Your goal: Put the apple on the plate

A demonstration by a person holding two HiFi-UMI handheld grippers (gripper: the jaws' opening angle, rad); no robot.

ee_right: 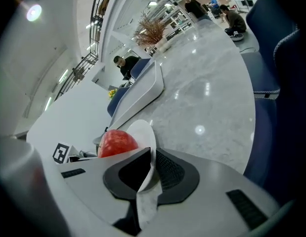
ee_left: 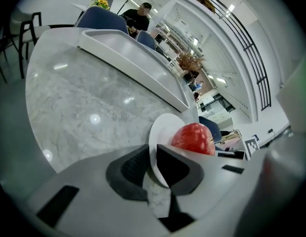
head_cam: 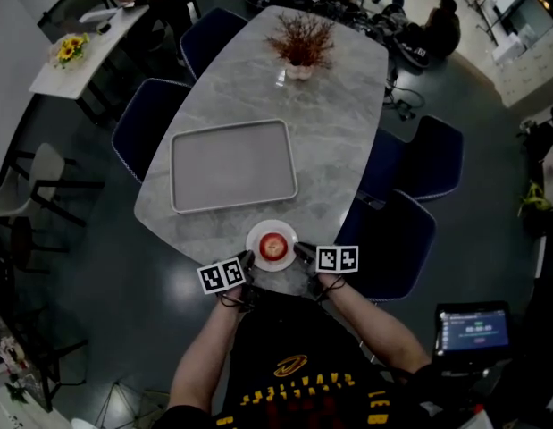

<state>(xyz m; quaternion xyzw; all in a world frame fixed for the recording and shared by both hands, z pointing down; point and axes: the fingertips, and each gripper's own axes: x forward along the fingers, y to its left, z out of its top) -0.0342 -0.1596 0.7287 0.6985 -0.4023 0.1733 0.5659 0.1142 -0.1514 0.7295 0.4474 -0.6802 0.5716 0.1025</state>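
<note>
We are clamping the small round white plate (head_cam: 257, 233) by opposite rims, the left gripper (ee_left: 152, 163) and right gripper (ee_right: 151, 168) each closed tight on its edge, at the head view's lower centre, with the round red apple (head_cam: 273, 246) already sitting on it, so the task looks done.

head view overhead; both gripper views face the plate (ee_left: 163, 131) closely.
</note>
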